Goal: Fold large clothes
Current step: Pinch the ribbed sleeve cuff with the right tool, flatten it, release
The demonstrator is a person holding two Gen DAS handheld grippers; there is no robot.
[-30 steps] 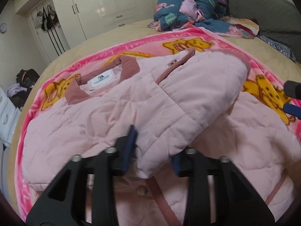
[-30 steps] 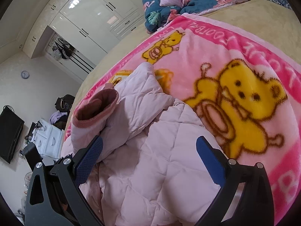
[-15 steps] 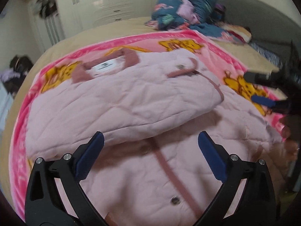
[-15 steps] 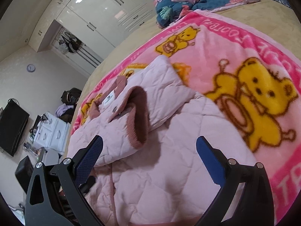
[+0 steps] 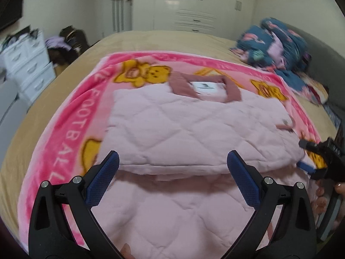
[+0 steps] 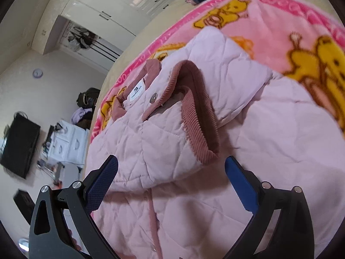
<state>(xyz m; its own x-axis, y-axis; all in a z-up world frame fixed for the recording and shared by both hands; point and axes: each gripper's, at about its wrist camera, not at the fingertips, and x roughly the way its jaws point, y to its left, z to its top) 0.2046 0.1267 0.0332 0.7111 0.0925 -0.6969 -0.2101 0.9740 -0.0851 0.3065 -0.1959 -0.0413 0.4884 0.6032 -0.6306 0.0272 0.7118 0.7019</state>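
Observation:
A pale pink quilted jacket (image 5: 194,129) lies on a pink bear-print blanket (image 5: 71,112) on the bed, with one sleeve folded across its body. Its dusty-rose collar and white label (image 5: 204,86) face the far side. My left gripper (image 5: 172,177) is open and empty just above the jacket's near part. My right gripper (image 6: 170,179) is open and empty over the jacket (image 6: 172,194), close to the folded sleeve's corduroy cuff (image 6: 196,129). The right gripper also shows in the left wrist view (image 5: 319,159) at the jacket's right edge.
A heap of dark blue patterned bedding (image 5: 276,43) lies at the bed's far right. White wardrobes (image 5: 183,4) line the far wall. A white drawer unit (image 5: 28,64) and bags stand left of the bed. A black TV (image 6: 19,146) hangs on the wall.
My left gripper let go of the sleeve, opened and pulled back; the sleeve now lies flat across the jacket. My right gripper stayed open and moved closer to the cuff.

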